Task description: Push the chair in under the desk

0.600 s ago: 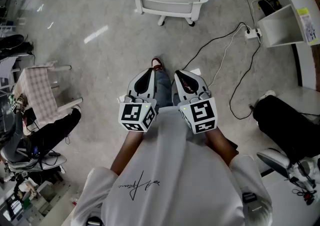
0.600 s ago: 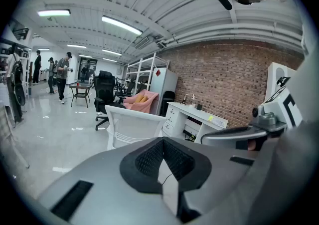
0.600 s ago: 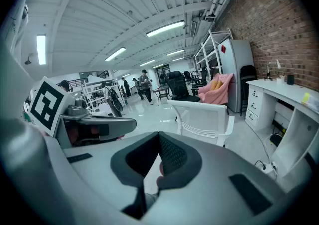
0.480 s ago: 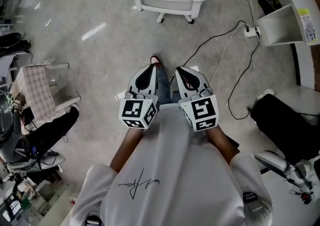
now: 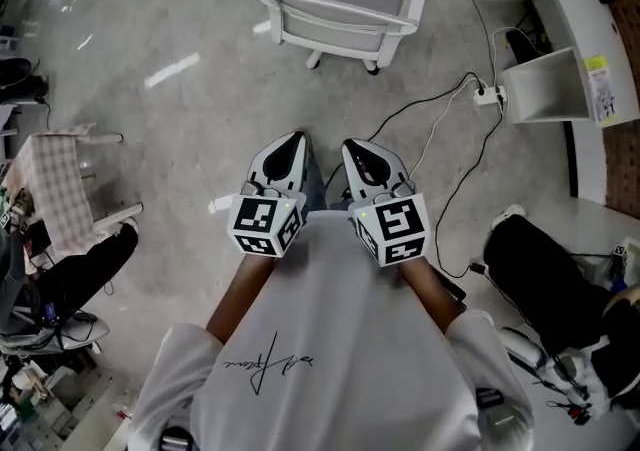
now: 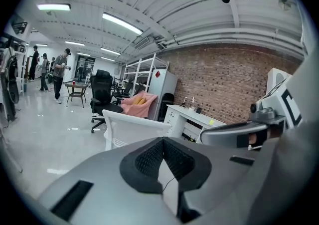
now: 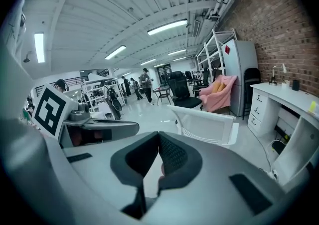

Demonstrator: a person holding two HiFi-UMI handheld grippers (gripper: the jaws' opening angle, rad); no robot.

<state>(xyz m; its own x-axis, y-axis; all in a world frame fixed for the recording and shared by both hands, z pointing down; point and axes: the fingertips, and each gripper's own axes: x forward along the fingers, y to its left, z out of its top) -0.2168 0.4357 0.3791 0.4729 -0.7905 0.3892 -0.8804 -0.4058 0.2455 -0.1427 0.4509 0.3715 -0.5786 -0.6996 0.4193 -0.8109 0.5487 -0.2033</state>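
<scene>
A white office chair stands on the grey floor ahead of me, its back toward me; it also shows beyond the jaws as the chair and the chair. The white desk runs along the right wall, seen too as the desk and the desk. My left gripper and right gripper are held side by side close to my chest, well short of the chair. Both are shut, with nothing between their jaws.
Black cables and a power strip lie on the floor between me and the desk. A white box sits under the desk. A black chair is at the right, a checked chair at the left. People stand far off.
The chair and floor have slid slightly in the head view as I shifted forward and left. Both grippers stay shut, side by side.
</scene>
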